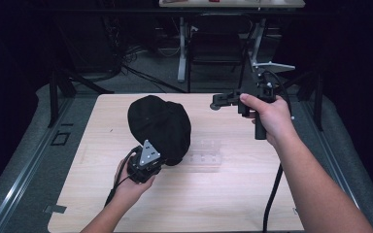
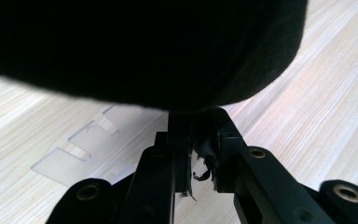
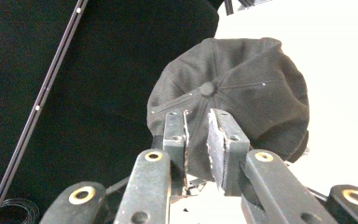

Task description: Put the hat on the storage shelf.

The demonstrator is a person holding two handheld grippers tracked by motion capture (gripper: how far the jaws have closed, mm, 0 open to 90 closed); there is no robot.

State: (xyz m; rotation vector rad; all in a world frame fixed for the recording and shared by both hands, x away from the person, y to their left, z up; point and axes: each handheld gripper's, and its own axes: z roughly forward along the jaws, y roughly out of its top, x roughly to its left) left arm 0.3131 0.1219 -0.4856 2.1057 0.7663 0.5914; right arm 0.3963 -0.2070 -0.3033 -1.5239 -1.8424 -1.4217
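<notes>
high view: a black cap (image 1: 158, 127) sits on the light wooden table (image 1: 223, 194), left of centre and toward the far half. the left gripper (image 1: 156, 156) comes in from the near side, held in the person's left hand (image 1: 131, 187), with its grey three-cornered plate on top. its tips reach into the near edge of the cap. a clear plastic piece with notches (image 1: 205, 155) lies flat on the table just right of the cap's near edge.

left gripper view: the cap (image 2: 140, 46) spreads dark across the upper part of the frame. the 2 black jaws stand close together, with dark fabric at the cap's edge pinched between them. the grip is narrow and closed on the cap. the clear plastic piece (image 2: 81, 149) lies on the table to the left of the jaws, under the cap's edge.

right gripper view: the right gripper (image 3: 198, 140) points at the crown of the cap (image 3: 242, 98), where the top button and seams are plain. its jaws stand a narrow gap apart with nothing between the pads, and they are clear of the cap.

high view again: the right gripper (image 1: 218, 102) is held in the right hand (image 1: 267, 116) above the far right part of the table, well apart from the cap, jaws aimed left.
</notes>
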